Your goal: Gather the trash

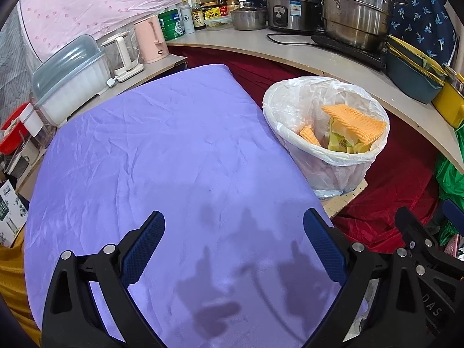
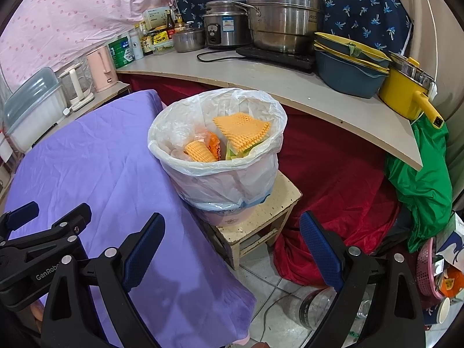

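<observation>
Purple cloth (image 1: pixel 174 150) spreads beneath my left hand-held gripper (image 1: pixel 233 249), jaws spread and empty; my right hand-held gripper (image 2: pixel 232 253), equally spread, faces the lined trash bin (image 2: pixel 220 174).

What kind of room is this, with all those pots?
Probably a small home kitchen corner. A steel steamer pot and a rice cooker stand on the counter, with sauce bottles and a pink kettle nearby.
</observation>
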`<state>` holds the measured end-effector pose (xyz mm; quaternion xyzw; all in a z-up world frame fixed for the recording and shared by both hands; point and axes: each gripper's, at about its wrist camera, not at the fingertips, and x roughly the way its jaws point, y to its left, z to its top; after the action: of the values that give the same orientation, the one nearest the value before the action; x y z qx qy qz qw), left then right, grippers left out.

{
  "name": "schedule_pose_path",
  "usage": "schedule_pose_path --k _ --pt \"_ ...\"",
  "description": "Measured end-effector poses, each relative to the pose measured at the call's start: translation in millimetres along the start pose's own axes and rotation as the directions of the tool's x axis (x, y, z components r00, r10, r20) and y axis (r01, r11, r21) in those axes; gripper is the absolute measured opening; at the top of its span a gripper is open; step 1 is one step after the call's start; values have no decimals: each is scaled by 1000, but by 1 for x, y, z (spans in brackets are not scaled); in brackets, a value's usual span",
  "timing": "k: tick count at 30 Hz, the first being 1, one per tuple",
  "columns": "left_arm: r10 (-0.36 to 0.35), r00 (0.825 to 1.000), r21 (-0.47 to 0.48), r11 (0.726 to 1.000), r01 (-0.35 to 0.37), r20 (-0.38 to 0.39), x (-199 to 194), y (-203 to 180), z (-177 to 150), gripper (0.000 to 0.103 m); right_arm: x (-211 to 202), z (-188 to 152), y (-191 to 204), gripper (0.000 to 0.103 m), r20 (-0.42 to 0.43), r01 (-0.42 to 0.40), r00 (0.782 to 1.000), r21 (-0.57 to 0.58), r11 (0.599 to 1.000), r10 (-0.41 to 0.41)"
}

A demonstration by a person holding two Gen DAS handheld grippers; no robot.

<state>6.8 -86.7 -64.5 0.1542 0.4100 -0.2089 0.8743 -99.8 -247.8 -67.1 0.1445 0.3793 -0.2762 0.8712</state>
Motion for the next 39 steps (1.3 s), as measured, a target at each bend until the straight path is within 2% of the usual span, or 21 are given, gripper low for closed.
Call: schedule_pose_path --k 9,39 --pt "14 999 4 1000 -14 40 0 -3 3 92 6 4 3 90 0 -10 1000 9 1000 10" --pt "17 997 -7 1000 -17 72 2 -2 7 92 6 7 3 90 37 -23 999 21 1000 22"
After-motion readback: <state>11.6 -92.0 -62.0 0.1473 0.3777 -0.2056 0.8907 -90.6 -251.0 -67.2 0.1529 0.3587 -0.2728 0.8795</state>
